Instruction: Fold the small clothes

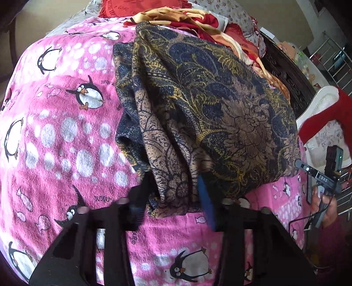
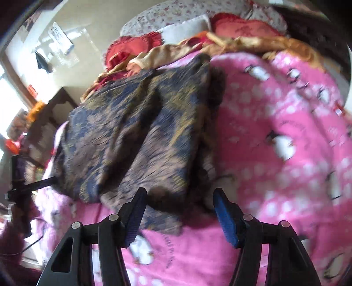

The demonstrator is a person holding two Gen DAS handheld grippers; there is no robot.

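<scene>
A dark blue, gold and brown patterned garment (image 1: 198, 114) lies bunched and partly folded on a pink penguin blanket (image 1: 61, 132). My left gripper (image 1: 173, 198) is open, its fingers on either side of the garment's near hanging edge, which drapes between them. In the right wrist view the same garment (image 2: 136, 136) lies ahead, blurred by motion. My right gripper (image 2: 179, 198) is open, its blue pads (image 2: 222, 206) wide apart at the garment's near edge, holding nothing. The other gripper also shows at the left edge of that view (image 2: 19, 187).
Red and orange bedding (image 1: 198, 19) is piled at the far end of the bed. A dark carved bed frame (image 1: 286, 72) runs along the right. The other hand-held gripper (image 1: 323, 176) shows at the right. A pale wall and bright window (image 2: 13, 88) lie left.
</scene>
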